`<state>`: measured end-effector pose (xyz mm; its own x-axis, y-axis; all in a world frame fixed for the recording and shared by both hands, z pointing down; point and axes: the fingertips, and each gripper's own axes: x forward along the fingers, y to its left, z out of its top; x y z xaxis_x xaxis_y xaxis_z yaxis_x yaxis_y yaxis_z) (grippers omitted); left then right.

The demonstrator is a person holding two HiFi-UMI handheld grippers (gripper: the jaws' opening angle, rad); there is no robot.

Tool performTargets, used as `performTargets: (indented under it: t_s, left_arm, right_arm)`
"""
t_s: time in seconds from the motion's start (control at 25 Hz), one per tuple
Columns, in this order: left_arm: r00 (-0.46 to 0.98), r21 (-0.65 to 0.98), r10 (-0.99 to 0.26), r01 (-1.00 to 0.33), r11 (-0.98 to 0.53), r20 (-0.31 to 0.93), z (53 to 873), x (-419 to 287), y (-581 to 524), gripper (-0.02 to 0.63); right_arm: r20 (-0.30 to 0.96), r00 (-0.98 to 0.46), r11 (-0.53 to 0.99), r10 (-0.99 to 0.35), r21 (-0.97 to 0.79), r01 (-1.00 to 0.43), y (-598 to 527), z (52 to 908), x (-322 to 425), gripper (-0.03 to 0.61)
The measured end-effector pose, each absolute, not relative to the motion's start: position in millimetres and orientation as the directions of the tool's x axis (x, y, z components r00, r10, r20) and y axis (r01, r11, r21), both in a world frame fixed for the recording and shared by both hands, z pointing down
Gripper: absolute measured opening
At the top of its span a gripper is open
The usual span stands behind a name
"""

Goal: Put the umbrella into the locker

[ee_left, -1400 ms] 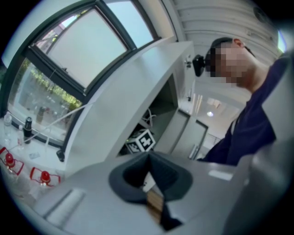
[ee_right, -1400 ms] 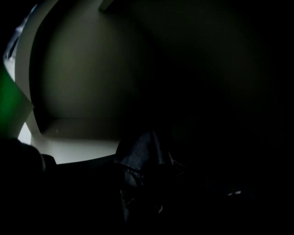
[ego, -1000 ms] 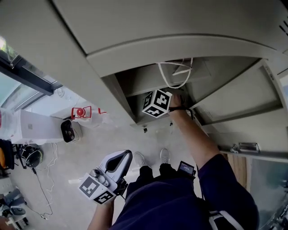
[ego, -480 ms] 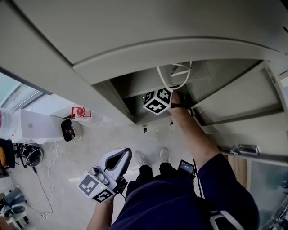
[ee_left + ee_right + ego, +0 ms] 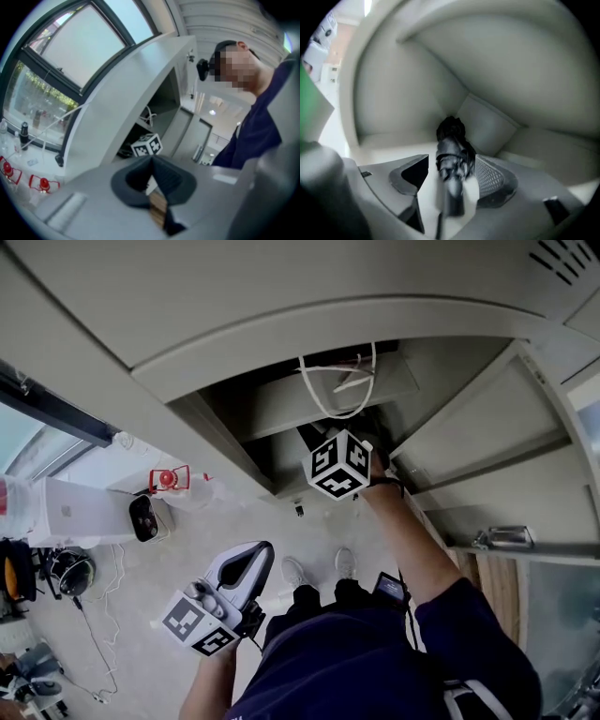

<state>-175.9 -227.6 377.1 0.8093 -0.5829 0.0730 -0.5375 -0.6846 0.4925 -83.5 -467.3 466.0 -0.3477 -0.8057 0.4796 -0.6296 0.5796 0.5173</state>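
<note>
A black folded umbrella lies on the floor of the open grey locker compartment, its tip pointing toward the back corner. My right gripper is at the locker mouth, and its jaws have just been opening. They now stand wide on either side of the umbrella, with a gap at the left pad. In the head view the right gripper reaches into the locker, its marker cube facing me. Low on the left, my left gripper hangs away from the locker, jaws shut and empty.
A white wire loop hangs inside the compartment above the umbrella. The locker door stands open to the right, with a latch below. On the floor at left are red extinguishers, a white box and cables.
The right gripper's marker cube has drawn back a little out of the locker mouth and rolled. The left gripper has stayed where it was.
</note>
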Motion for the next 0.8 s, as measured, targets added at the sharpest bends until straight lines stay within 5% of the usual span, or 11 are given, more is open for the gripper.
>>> performTargets:
  t_s: [0.4, 0.52, 0.8]
  left_arm:
    - [0.839, 0.472, -0.540, -0.503, -0.724, 0.066, 370, -152, -218, 0.002]
    - [0.844, 0.474, -0.532, -0.496, -0.727, 0.068, 371, -144, -217, 0.002]
    - [0.855, 0.462, -0.515, -0.480, -0.746, 0.057, 366, -123, -217, 0.002]
  right_arm:
    - [0.409, -0.437, 0.559, -0.802, 0.252, -0.790, -345, 441, -46, 0.264]
    - [0.399, -0.482, 0.579, -0.780, 0.167, -0.798, -319, 435, -39, 0.153]
    - [0.370, -0.577, 0.604, -0.728, -0.050, -0.795, -276, 418, -28, 0.031]
